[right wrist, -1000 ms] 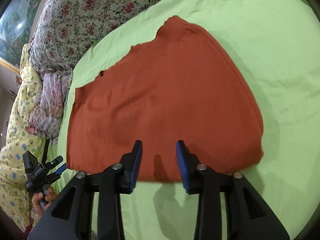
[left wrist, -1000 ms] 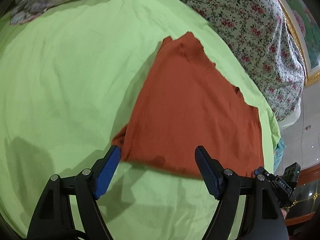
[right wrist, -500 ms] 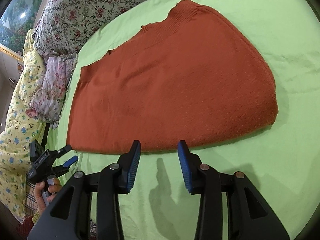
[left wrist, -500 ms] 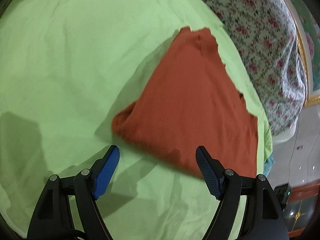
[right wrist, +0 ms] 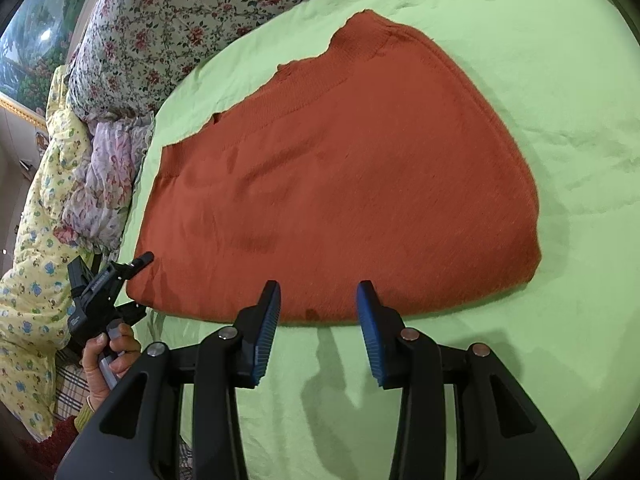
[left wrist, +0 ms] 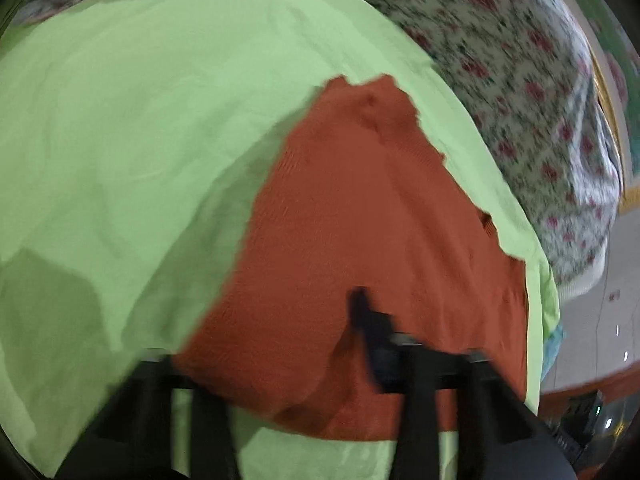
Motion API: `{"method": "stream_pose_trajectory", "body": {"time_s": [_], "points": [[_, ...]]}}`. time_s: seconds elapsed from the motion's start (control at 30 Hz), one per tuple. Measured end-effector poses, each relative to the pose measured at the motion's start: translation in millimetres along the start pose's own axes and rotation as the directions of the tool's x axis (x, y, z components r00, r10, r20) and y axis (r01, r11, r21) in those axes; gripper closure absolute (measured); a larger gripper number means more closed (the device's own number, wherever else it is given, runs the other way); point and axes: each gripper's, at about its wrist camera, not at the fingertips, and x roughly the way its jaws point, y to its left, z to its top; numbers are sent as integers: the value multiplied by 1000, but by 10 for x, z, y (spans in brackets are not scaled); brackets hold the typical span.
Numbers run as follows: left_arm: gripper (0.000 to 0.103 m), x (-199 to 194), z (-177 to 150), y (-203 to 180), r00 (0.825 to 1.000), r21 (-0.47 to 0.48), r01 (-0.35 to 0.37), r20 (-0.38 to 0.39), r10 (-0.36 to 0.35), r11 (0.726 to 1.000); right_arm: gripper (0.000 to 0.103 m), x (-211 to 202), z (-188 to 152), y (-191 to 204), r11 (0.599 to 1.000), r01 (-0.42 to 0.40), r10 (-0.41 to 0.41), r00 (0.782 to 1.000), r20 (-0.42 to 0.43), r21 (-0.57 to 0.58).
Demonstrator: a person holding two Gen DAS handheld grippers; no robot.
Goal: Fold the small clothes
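The sweater [right wrist: 340, 176], a rust-orange knit already folded flat, lay on the green sheet [right wrist: 520, 60] of the bed, its ribbed edge toward the floral quilt [right wrist: 168, 20] and its folded edge on the side away from the quilt.

The left tongs [left wrist: 320, 344] sat at the sweater's near hem. Their jaws had just been closing, and cloth bulged up between them in the blurred left view, so they looked clamped on the hem; one finger was hidden under the knit. In the right view a hand [right wrist: 108, 352] held these tongs at the sweater's near corner on the quilt side.

The right tongs [right wrist: 318, 312] hung just short of the same hem, further from the quilt, jaws apart with nothing between them and only their tips over the cloth.

The step in hand seemed to be gripping the near hem at two places for the next fold. To do it well, the right tongs should probably slide under all the layers before closing, level with the left grip. Both should then lift together, so the soft knit carries over toward the ribbed edge without sagging or skewing.
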Motion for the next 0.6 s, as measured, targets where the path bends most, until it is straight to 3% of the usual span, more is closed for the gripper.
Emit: {"method": "stream_pose_trajectory", "body": {"time_s": [0.17,0.37,0.5,0.6], "points": [[85,-148,-14,-492,998,167,-32,64,22,985,62,0,109,-88,1000,-11,11,1000,7,15],[86,-205,-92,-1258,996,315,51,56,-73,948,62,-50,346,-213,998,-48,46,998,36,37],[87,-103,-297,-1801,989,417,134,0,-148,899,62,-55,533,-291,997,-66,64,997,54,47],[87,160,-584,-2174,984,517,177,-82,-157,837,62,-34,685,-325,995,-91,87,994,62,52]]}}
